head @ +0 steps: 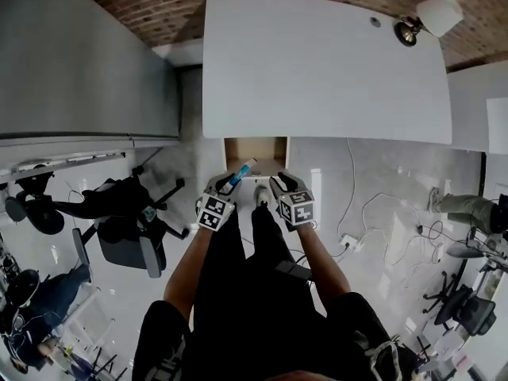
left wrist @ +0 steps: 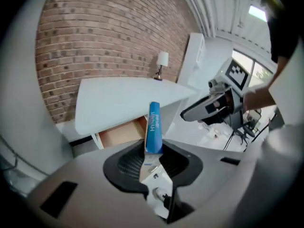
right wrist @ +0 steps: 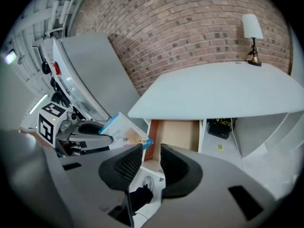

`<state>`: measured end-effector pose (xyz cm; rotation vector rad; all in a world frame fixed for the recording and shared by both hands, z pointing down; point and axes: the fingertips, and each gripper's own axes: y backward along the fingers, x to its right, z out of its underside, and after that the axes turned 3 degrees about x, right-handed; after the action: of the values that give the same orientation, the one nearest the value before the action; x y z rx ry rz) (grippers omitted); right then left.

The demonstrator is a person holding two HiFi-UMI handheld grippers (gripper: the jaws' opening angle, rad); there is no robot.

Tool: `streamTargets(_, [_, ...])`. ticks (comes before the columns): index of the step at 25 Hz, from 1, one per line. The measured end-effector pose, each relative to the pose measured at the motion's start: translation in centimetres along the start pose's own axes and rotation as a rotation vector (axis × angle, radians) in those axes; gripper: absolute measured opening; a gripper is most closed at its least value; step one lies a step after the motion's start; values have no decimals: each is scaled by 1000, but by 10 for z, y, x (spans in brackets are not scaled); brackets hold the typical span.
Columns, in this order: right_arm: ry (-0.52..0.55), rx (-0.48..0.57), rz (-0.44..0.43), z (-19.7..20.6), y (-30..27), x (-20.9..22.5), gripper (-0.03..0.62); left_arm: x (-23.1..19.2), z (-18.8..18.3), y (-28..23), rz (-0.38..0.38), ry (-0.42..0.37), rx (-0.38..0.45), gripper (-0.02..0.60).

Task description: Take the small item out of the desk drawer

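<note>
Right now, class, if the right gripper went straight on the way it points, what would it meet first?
Probably the open drawer under the desk: its wooden inside shows between the right gripper's parted jaws; depth is unclear.

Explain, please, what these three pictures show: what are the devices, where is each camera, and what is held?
No robot here: a person holds one gripping tool in each hand. The head view looks down from the person's head; the two other views ride on the tools. The left tool is closed on a small blue carton, held near the open drawer. The right tool is open and holds nothing. On the white desk stands a table lamp.
</note>
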<state>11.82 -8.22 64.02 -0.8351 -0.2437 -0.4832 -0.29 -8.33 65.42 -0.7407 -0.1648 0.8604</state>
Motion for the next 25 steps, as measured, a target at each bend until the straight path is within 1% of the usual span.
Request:
streamTargets(2, [6, 50, -5, -16, 16, -7, 133, 6, -14, 24, -18, 74, 60, 97])
streamTargets(4, [15, 102, -11, -38, 41, -17, 129, 16, -41, 52, -27, 119, 132, 97])
streamTargets(6, [27, 156, -15, -59, 65, -26, 112, 21, -70, 79, -50, 136, 195, 97])
streamTargets(8, [41, 203, -7, -77, 86, -35, 101, 20, -96, 106, -87, 137, 252, 97])
streamTargets(12, [59, 306, 24, -116, 116, -55, 93, 7, -137, 146, -145, 154, 358, 97])
streamTargets(16, [60, 406, 40, -147, 142, -82, 86, -3, -169, 182, -202, 119, 447, 97])
streamTargets(20, [89, 469, 38, -166, 167, -111, 80, 1, -206, 229, -254, 79, 582, 97])
streamTargets(22, [108, 500, 41, -173, 180, -125, 77, 7, -219, 248, -268, 59, 633, 97])
streamTargets(25, [140, 541, 40, -181, 197, -147, 71, 15, -230, 273, -275, 47, 688, 97])
